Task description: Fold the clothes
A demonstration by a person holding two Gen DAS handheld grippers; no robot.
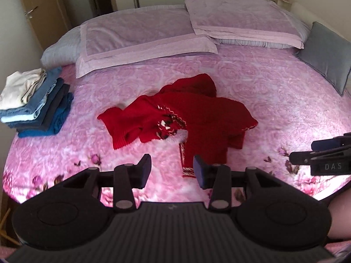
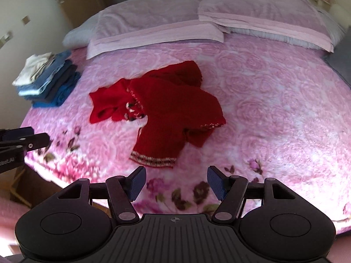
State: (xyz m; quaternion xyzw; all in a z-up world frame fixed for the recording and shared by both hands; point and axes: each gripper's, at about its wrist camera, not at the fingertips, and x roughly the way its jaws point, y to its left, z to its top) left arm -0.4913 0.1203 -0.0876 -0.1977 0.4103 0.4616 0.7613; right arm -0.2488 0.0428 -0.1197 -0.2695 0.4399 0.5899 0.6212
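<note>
A crumpled red knitted sweater with white patterned trim lies in the middle of a bed covered by a pink rose-print blanket. My left gripper hovers above the blanket just short of the sweater's striped hem, open, with nothing between its fingers. My right gripper hangs over the blanket's front edge, below the hem, open wide and empty. Each gripper shows at the side of the other's view: the right gripper, the left gripper.
A stack of folded clothes, white on top of blues, sits at the bed's left edge. Two pink pillows lie at the head, a grey cushion at the right. A wooden door stands behind.
</note>
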